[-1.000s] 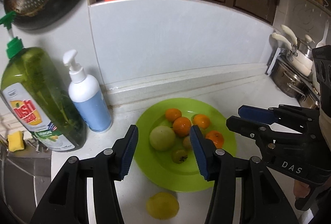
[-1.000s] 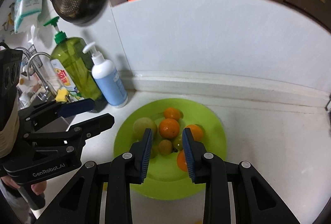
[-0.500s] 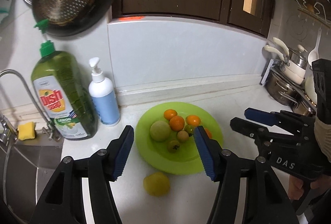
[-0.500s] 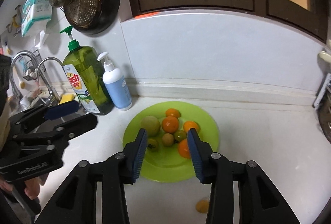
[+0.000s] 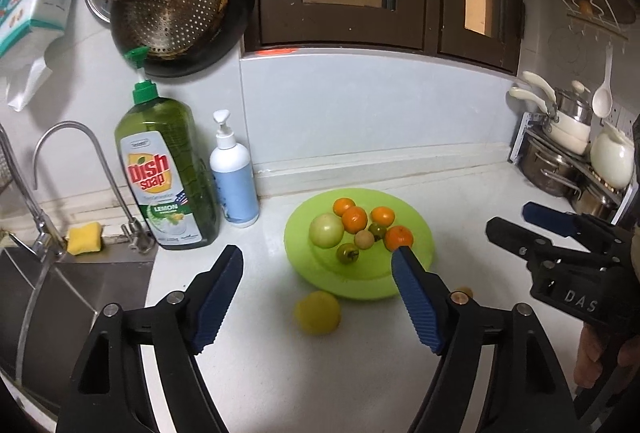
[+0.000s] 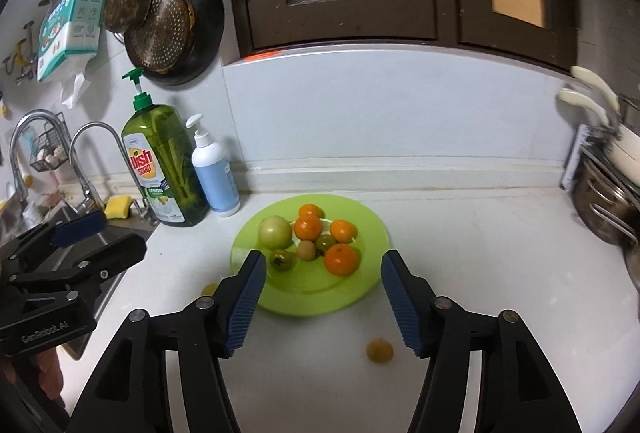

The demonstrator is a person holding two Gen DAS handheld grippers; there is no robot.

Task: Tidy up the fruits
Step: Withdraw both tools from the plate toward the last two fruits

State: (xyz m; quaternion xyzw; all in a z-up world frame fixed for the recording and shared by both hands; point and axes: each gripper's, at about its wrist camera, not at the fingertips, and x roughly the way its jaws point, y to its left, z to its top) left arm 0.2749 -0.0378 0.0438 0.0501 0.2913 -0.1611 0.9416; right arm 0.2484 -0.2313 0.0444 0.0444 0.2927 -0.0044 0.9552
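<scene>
Both tools hang empty above the worktop (image 6: 460, 253), jaws spread and just been opening, nothing between them. The left tool (image 5: 316, 285) points down toward the yellow lemon (image 5: 317, 312), which lies on the worktop just beyond and below its tips, beside the near rim of the green plate (image 5: 420, 233). The right tool (image 6: 322, 283) frames that plate's near edge; a small orange fruit (image 6: 379, 350) sits on the worktop just under its right finger. Further out, the plate already carries four oranges, a pale green fruit and three small ones. By my reckoning most sorting is done; two strays remain.
</scene>
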